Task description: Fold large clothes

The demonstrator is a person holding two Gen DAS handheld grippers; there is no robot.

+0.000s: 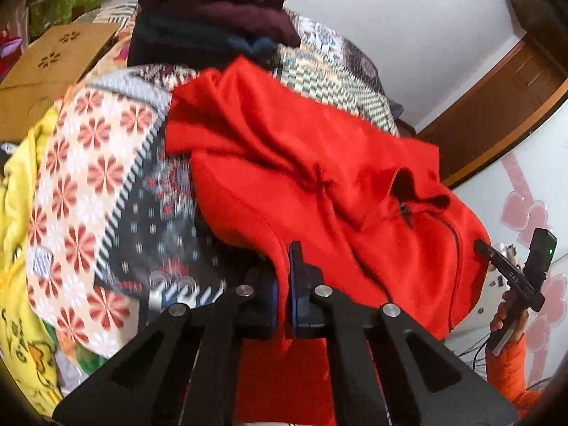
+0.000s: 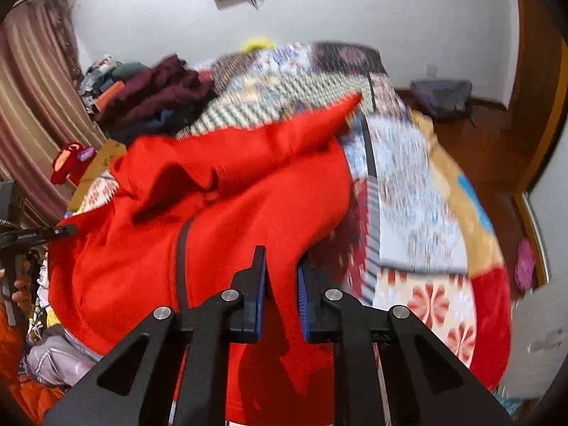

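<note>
A red zip-up garment lies bunched on a patterned quilt, its dark zipper running down the front. My left gripper is shut on a fold of its near edge, with red cloth pinched between the blue pads. My right gripper is shut on another part of the near edge, a thick fold filling the gap between its pads. Both held edges are raised off the quilt. Each gripper also shows at the garment's side in the other's view, the right gripper and the left gripper.
A stack of folded maroon and dark blue clothes sits at the far side of the bed. A cardboard box and yellow cloth lie to the left. A dark bag rests on the wooden floor. A hand in an orange sleeve holds the right gripper.
</note>
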